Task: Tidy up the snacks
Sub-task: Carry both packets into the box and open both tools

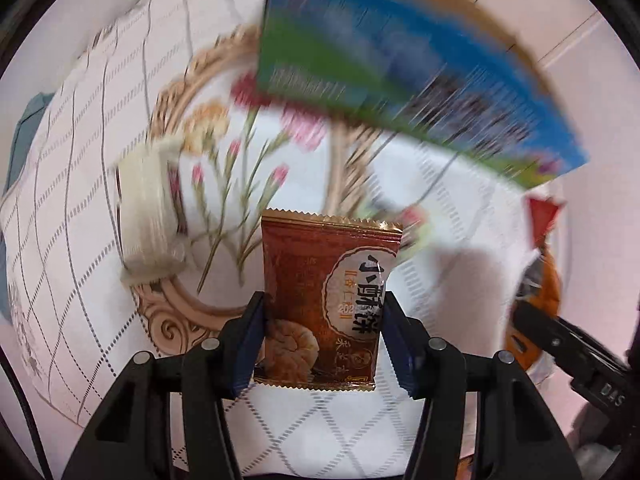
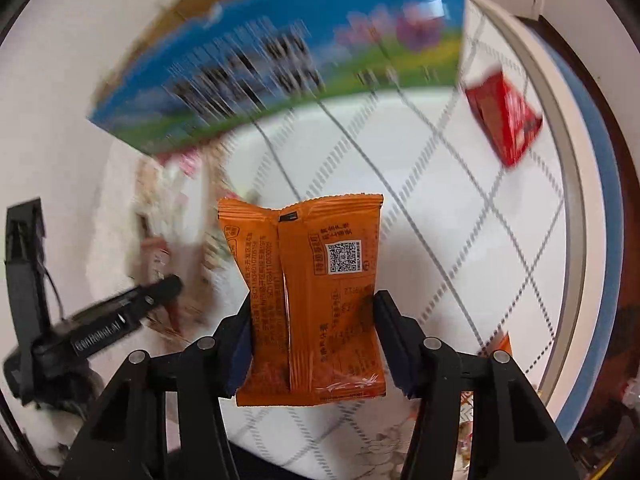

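Observation:
My left gripper is shut on a brown-red snack packet and holds it upright above the white tablecloth. My right gripper is shut on an orange snack packet, back side with a QR code facing the camera. A blue and green cardboard box, blurred, stands ahead in the left wrist view and in the right wrist view. A cream wrapped snack lies on the floral plate. A red packet lies on the cloth to the right.
The round table has a white cloth with a grey diamond pattern and a blue rim. The right gripper shows at the right edge of the left wrist view. The left gripper shows at the left of the right wrist view.

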`<action>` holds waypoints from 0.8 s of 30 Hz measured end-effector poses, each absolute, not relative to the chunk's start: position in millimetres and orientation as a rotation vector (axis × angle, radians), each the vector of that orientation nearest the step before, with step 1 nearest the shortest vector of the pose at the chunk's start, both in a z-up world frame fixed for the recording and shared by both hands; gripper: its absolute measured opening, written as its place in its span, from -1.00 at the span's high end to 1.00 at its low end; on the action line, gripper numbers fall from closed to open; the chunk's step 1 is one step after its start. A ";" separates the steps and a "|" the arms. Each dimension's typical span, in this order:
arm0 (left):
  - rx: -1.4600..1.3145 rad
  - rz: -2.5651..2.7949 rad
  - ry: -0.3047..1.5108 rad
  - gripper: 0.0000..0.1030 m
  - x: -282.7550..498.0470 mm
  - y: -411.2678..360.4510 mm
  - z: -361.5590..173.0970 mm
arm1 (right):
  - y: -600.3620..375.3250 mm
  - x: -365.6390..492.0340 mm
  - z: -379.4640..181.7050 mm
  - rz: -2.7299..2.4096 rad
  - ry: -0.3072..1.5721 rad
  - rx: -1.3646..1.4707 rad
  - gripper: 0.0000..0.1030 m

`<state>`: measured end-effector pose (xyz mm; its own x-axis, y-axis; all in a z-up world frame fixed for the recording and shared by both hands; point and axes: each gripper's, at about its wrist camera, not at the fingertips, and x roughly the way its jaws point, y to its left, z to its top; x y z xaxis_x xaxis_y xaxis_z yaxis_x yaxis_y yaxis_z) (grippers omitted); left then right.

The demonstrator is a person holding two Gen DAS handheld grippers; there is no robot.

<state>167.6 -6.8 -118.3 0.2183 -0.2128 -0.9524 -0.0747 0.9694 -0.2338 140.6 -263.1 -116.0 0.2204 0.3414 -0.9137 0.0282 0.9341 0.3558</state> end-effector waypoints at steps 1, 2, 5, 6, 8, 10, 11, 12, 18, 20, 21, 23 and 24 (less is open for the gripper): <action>-0.255 -0.112 1.330 -0.03 173.1 -6.7 -103.5 | -264.1 145.8 -102.0 0.236 1.311 0.341 -0.13; -0.264 -0.127 1.303 -0.03 178.9 -7.2 -88.4 | -266.8 150.3 -91.0 0.244 1.286 0.353 -0.13; -0.267 -0.174 1.218 -0.03 205.5 -13.5 -41.7 | -268.9 169.9 -52.6 0.275 1.207 0.385 -0.13; -0.269 -0.181 1.197 -0.03 215.5 -16.1 -34.3 | -271.9 178.6 -39.2 0.286 1.180 0.393 -0.13; -0.249 -0.186 1.159 -0.03 236.6 -24.1 -22.9 | -266.3 202.9 -17.8 0.295 1.128 0.391 -0.13; -0.218 -0.185 1.146 -0.03 264.2 -27.0 -11.6 | -257.3 225.8 -5.0 0.293 1.090 0.368 -0.13; -0.203 -0.171 1.149 -0.03 282.5 -26.7 -10.4 | -255.1 238.8 -0.5 0.286 1.076 0.357 -0.13; -0.191 -0.164 1.155 -0.03 294.2 -29.7 -14.1 | -252.7 248.1 2.1 0.284 1.072 0.348 -0.13; -0.132 -0.107 1.279 -0.03 368.3 -19.5 -44.7 | -230.9 315.3 -16.1 0.259 1.099 0.317 -0.13; -0.093 -0.073 1.313 -0.03 385.0 -15.6 -57.7 | -224.9 332.8 -30.9 0.252 1.130 0.331 -0.13; -0.071 -0.063 1.323 -0.03 389.0 -15.3 -63.8 | -222.0 336.3 -35.6 0.250 1.142 0.335 -0.13; -0.048 -0.052 1.346 -0.03 397.0 -14.3 -72.7 | -219.3 343.5 -47.9 0.249 1.168 0.355 -0.13; -0.043 -0.054 1.365 -0.03 400.9 -14.6 -78.2 | -217.7 346.8 -53.7 0.251 1.181 0.367 -0.13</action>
<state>400.9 -14.6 -78.2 0.2030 -0.0638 -0.9771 0.0137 0.9980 -0.0623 346.8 -217.7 -53.7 0.3628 0.3784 -0.8516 0.0000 0.9138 0.4061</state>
